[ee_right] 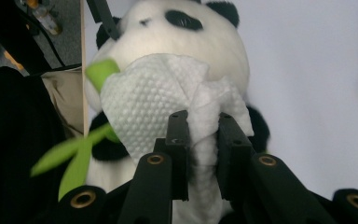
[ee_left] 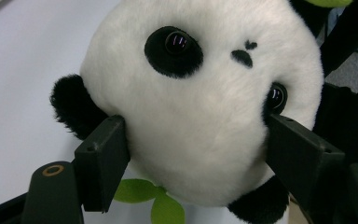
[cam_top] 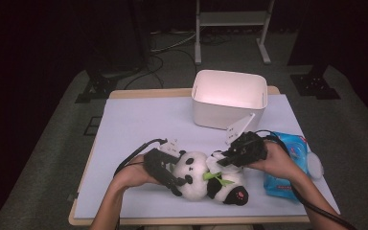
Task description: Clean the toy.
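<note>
A black-and-white plush panda (cam_top: 206, 178) with green leaves lies on the pale blue table top. My left gripper (cam_top: 172, 175) is shut on the panda's white head (ee_left: 205, 116), one jaw pressing on each side. My right gripper (cam_top: 223, 158) is shut on a white embossed wipe (ee_right: 168, 98), which rests against the panda's (ee_right: 200, 37) body below its face. In the high view the right gripper sits over the panda's belly, and the left one comes in from the left.
A white rectangular bin (cam_top: 229, 98) stands at the back of the table (cam_top: 139, 124). A blue packet of wipes (cam_top: 287, 165) lies at the right, under the person's right wrist. Dark floor, cables and stand legs surround the table.
</note>
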The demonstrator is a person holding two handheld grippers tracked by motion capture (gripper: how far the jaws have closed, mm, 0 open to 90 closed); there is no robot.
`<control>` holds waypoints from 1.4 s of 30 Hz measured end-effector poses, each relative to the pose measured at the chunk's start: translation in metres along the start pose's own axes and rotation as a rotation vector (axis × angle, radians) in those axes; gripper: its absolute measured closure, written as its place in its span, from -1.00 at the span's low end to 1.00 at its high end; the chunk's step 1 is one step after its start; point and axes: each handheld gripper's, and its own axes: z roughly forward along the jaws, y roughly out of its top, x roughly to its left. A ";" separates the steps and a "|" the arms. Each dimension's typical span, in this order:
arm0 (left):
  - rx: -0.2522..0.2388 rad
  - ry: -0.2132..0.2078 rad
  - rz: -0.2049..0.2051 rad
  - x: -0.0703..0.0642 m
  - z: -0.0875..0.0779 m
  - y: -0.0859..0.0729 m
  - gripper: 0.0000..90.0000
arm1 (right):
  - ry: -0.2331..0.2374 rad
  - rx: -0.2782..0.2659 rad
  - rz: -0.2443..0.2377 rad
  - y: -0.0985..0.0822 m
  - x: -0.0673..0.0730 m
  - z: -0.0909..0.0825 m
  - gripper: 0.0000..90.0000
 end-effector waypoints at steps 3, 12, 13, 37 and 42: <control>-0.006 0.006 0.014 -0.002 -0.001 0.003 -0.47 | 0.011 0.018 -0.036 0.013 0.004 0.009 0.70; -0.006 0.007 0.021 -0.004 0.000 0.004 -0.47 | 0.061 -0.012 -0.039 0.030 0.005 0.019 0.70; -0.004 0.008 0.025 -0.004 0.001 0.004 -0.47 | 0.060 -0.004 -0.040 0.030 0.006 0.018 0.69; -0.063 -0.069 -0.051 0.008 0.001 -0.006 -0.60 | 0.048 -0.027 -0.043 -0.009 0.018 0.015 0.69; -0.086 -0.089 -0.030 0.010 0.000 -0.008 -0.61 | 0.050 -0.037 -0.042 -0.012 0.018 0.013 0.70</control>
